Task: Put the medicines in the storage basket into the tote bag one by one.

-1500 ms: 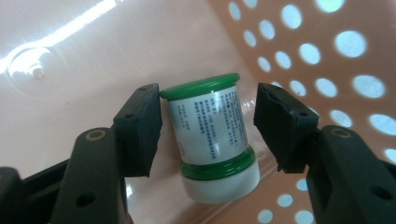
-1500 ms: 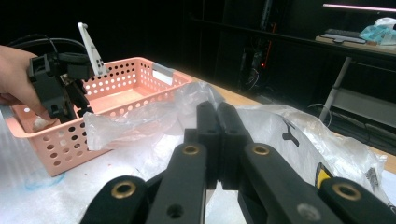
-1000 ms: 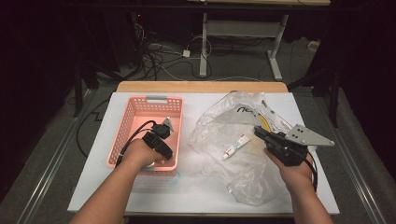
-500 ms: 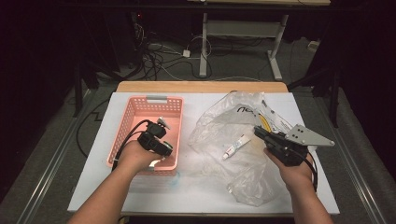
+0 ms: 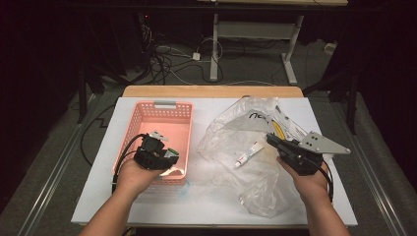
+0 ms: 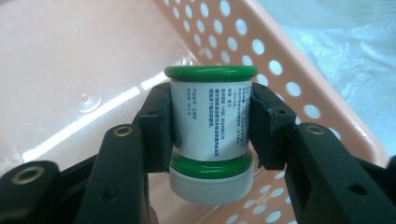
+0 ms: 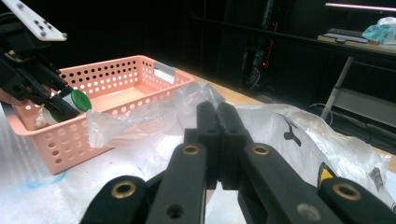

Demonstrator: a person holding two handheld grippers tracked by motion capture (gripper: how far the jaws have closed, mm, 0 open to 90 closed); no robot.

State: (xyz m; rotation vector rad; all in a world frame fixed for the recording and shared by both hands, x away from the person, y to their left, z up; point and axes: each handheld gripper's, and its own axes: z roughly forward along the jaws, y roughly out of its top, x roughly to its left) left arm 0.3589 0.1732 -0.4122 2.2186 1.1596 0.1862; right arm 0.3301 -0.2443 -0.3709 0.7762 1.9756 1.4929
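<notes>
Left gripper view: fingers clamp cylindrical green-rimmed jar | perforated pink basket | right gripper pressed together

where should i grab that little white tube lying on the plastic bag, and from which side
Take the small white tube across the middle of its flat body, coming straight down from above. It lies flat on the clear plastic bag, slanted with its cap end toward the person, so turn the jaws square to that slant. The shut, empty right gripper is nearest; the left gripper holds a green-rimmed bottle.
</notes>
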